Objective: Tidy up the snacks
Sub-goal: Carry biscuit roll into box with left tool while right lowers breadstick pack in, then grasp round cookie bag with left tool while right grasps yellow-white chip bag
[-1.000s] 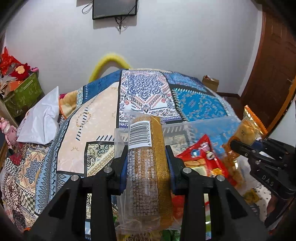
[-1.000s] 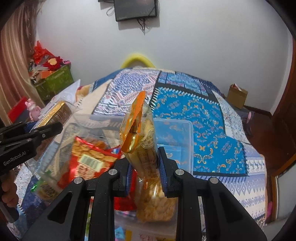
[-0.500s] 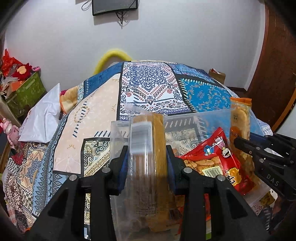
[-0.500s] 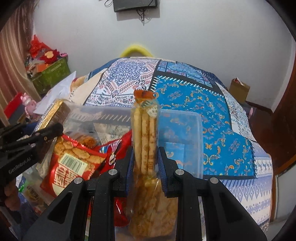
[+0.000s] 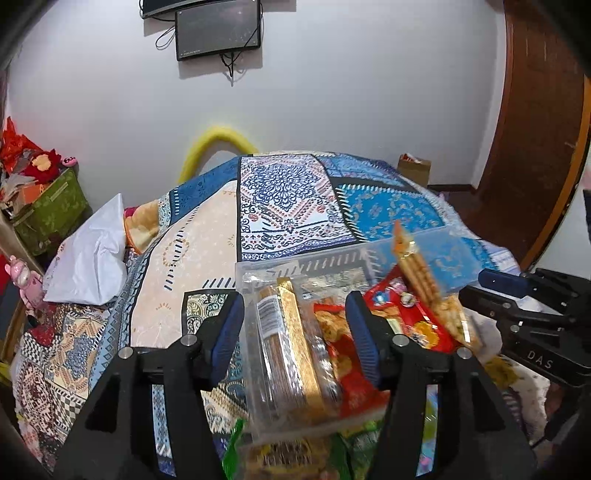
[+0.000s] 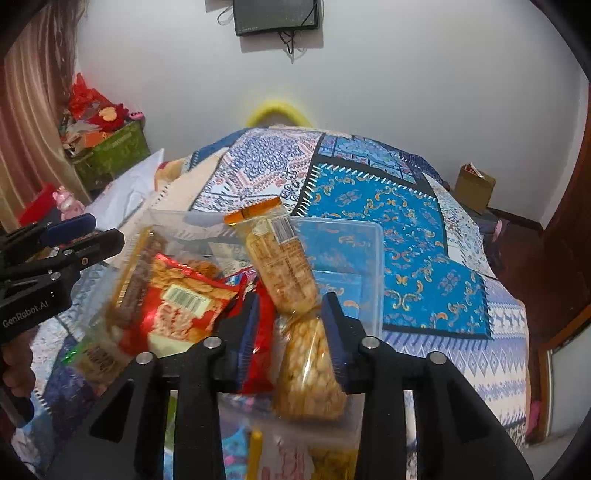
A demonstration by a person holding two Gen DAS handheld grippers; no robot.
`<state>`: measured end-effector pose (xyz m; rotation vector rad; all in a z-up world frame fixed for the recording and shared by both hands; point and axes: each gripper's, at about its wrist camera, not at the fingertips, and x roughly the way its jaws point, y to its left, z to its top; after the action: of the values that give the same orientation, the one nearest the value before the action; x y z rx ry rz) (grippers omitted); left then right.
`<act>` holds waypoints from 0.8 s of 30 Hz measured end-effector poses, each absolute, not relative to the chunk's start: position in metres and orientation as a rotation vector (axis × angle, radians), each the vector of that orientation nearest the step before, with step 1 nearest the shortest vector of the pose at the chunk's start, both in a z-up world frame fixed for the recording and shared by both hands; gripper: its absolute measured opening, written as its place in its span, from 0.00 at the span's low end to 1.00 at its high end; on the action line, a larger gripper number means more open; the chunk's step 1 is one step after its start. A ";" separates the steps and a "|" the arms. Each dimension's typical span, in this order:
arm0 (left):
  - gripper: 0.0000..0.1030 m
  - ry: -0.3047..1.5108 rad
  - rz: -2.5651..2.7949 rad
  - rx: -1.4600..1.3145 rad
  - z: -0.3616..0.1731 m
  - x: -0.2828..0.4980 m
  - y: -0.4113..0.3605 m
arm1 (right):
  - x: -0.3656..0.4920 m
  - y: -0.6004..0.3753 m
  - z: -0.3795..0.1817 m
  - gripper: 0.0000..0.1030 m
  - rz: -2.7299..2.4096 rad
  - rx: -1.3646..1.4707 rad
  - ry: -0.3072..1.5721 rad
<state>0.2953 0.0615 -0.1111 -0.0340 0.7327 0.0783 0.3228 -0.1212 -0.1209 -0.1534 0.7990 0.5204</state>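
Both grippers opening, letting go: left gripper (image 5: 295, 328) dropping gold-edged clear biscuit pack (image 5: 288, 350), right gripper (image 6: 291, 332) dropping orange-topped cracker bag (image 6: 291, 295) into clear plastic bin (image 6: 373, 266).

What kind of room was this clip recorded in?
Most likely a bedroom in a home. A patchwork quilt covers what looks like a bed, with a white pillow at its side, a screen mounted on the wall, and a wooden door to the right.
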 end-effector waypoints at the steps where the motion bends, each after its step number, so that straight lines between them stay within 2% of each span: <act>1: 0.56 0.731 0.074 -0.036 -0.107 0.289 0.062 | 0.318 -0.125 -0.117 0.33 0.524 -0.147 0.794; 5: 0.66 0.723 0.073 -0.021 -0.097 0.267 0.062 | 0.302 -0.134 -0.107 0.38 0.528 -0.135 0.780; 7: 0.66 0.720 0.073 -0.018 -0.094 0.254 0.063 | 0.293 -0.140 -0.102 0.49 0.517 -0.135 0.758; 9: 0.66 0.733 0.063 -0.027 -0.095 0.244 0.066 | 0.282 -0.146 -0.097 0.53 0.516 -0.130 0.740; 13: 0.68 0.761 0.057 -0.019 -0.104 0.223 0.072 | 0.266 -0.154 -0.096 0.54 0.516 -0.134 0.736; 16: 0.78 0.797 0.075 -0.026 -0.118 0.209 0.079 | 0.256 -0.159 -0.100 0.57 0.510 -0.136 0.742; 24: 0.78 0.886 0.062 -0.009 -0.163 0.190 0.082 | 0.244 -0.177 -0.130 0.60 0.483 -0.136 0.813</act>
<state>0.1899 0.0819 -0.1628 -0.0094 0.8860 0.0622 0.2436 -0.1766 -0.1298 -0.1364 0.8131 0.4826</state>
